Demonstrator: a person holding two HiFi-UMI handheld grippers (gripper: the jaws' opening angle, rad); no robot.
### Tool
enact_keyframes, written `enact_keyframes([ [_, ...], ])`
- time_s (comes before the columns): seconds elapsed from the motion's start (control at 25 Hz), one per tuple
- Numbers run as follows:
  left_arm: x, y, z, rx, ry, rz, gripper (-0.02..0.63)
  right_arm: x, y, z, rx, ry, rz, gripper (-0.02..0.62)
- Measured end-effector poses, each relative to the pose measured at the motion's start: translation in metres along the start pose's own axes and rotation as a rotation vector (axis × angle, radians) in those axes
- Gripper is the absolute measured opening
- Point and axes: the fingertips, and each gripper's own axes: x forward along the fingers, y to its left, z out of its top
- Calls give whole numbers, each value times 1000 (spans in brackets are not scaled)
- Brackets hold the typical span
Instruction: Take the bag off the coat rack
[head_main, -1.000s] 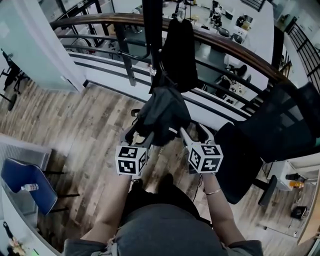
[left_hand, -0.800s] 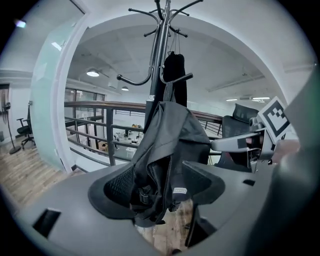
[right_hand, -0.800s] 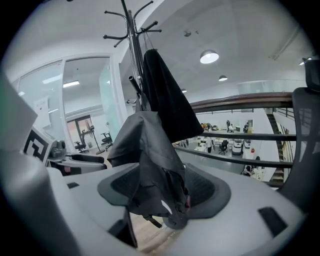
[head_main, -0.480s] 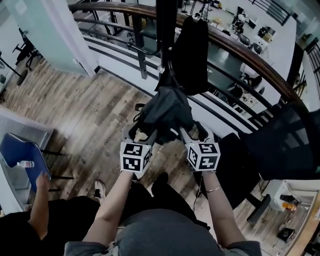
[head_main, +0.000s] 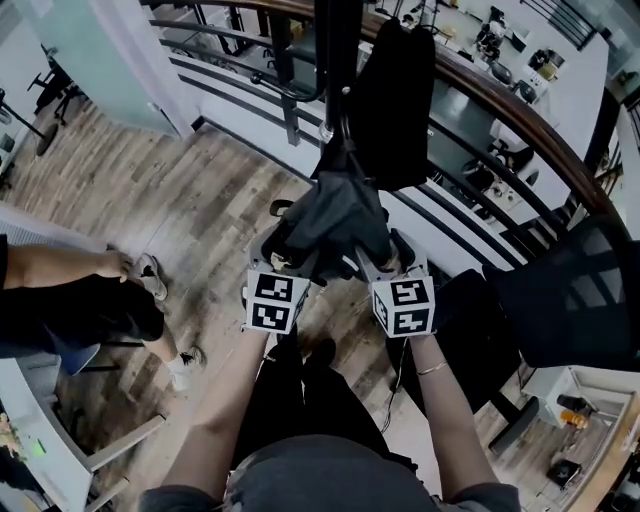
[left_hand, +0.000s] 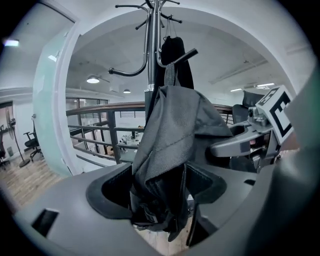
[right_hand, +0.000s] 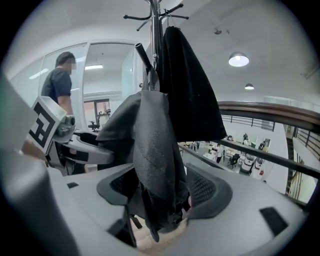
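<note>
Dark grey bag (head_main: 335, 215), black garment (head_main: 400, 100), black-and-white square patterns on 2 marker cubes (head_main: 275, 302), brown wood-grain floor (head_main: 210, 190)

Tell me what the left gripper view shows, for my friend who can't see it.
A grey bag hangs from a hook of the metal coat rack, its lower end dangling between the left gripper's wide-open fingers, which have just been opening. The right gripper, fingers likewise just opening with the bag between them, shows at the right; a black garment hangs behind.
</note>
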Motion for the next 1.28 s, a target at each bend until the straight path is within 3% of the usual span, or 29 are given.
enact_keyframes([
  [0.2,19,4,9,96,-6,-53,313,18,2,10,-68,-9,32,304],
  [0.56,48,3,13,127,9,-196,313,44,8,14,-120,18,86,310],
  [0.8,52,1,13,146,11,-245,305,47,7,15,-137,12,51,232],
  [1.28,37,-15,6,120,48,-303,148,35,28,11,-67,22,-7,115],
])
